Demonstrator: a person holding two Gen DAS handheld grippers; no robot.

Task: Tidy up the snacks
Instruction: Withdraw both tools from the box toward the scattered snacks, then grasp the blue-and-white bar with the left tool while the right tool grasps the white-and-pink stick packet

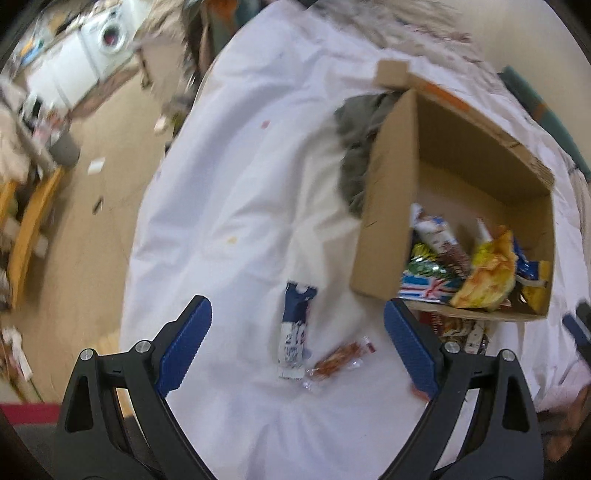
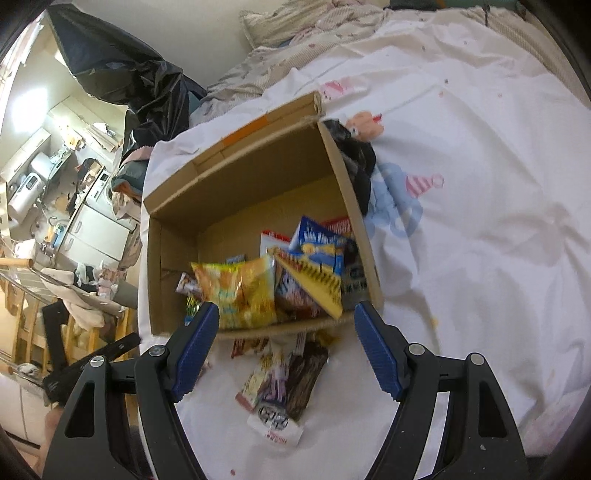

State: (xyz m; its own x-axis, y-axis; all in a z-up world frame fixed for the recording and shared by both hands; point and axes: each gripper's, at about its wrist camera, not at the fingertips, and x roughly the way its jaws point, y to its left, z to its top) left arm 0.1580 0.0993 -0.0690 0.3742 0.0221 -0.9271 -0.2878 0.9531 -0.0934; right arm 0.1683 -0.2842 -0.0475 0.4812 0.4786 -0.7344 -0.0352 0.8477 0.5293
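Blue snack packet [image 1: 295,328] on sheet between empty left tongs [image 1: 297,323].

Both views are bright, with soft, even daylight and only faint shadows in the folds of the white bedsheet [image 1: 229,192]. The left wrist view is smeared by motion blur, worst toward the edges around the washing machine [image 1: 110,35]. The right wrist view is sharper, though the snack packets [image 2: 236,291] blur slightly. A window area [image 2: 26,107] glares, washed out. Fisheye curvature bends the edges, and the corners go black.
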